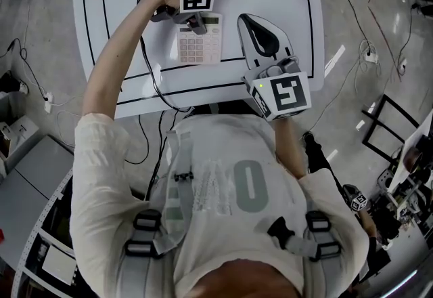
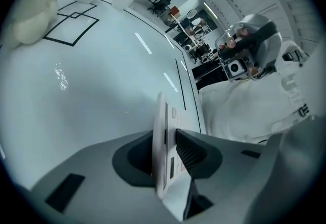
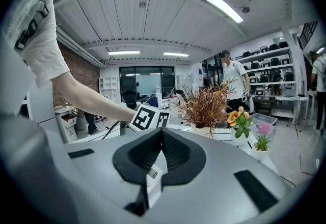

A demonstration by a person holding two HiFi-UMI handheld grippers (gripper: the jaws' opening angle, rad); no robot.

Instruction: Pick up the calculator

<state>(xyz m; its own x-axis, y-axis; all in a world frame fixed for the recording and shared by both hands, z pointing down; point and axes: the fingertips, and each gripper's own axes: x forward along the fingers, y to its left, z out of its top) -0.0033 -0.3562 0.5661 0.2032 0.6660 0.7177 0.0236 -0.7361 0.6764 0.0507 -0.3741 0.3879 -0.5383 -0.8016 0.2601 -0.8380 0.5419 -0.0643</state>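
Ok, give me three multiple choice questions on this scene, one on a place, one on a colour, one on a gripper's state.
1. In the head view, the calculator is: A) left of the right gripper B) right of it C) on the floor.
2. The lines on the table are: A) red B) black C) green.
3. The left gripper is: A) wide open B) shut on nothing C) shut on the calculator.
Answers: A, it sits toward the picture's left; B, black lines on white; C, its pads press both faces.
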